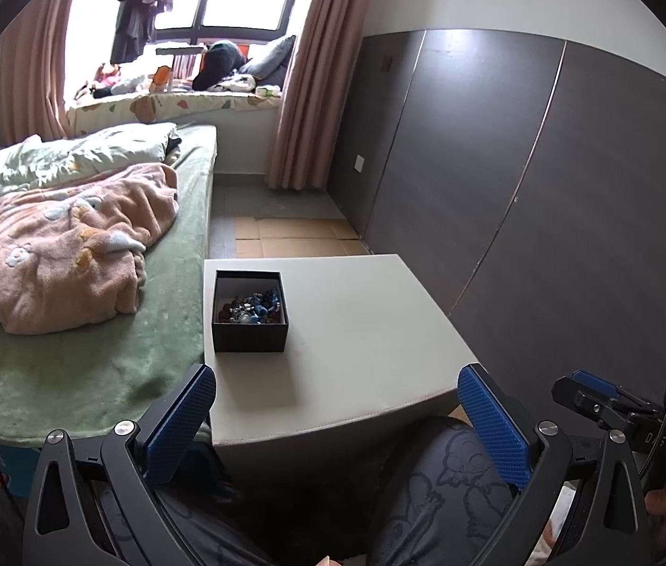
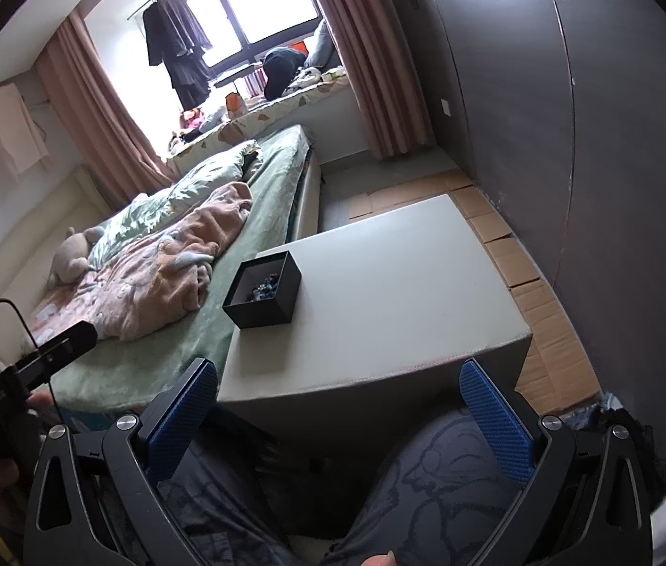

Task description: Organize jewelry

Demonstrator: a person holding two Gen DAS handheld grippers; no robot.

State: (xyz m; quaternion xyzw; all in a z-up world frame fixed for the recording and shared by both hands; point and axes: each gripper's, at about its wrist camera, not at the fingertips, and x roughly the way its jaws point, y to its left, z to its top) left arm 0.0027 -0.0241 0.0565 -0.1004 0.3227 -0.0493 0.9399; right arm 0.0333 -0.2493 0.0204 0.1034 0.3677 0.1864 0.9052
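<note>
Both tongs released, held back over our lap; jewelry sits heaped in the box.

Left gripper (image 1: 337,417) and right gripper (image 2: 340,417) are spread wide, holding nothing. Box (image 1: 250,332) is at the table's (image 1: 361,330) bed-side edge, jewelry (image 1: 252,310) tangled inside. Risk we see: a pinch drags the whole clump, or a nudge tips the box onto the bed (image 1: 97,368). Nothing blocks our reach.

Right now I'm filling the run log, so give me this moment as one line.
left gripper: open, empty | right gripper: open, empty | jewelry: heaped in black box | box: on table, bed-side edge
</note>
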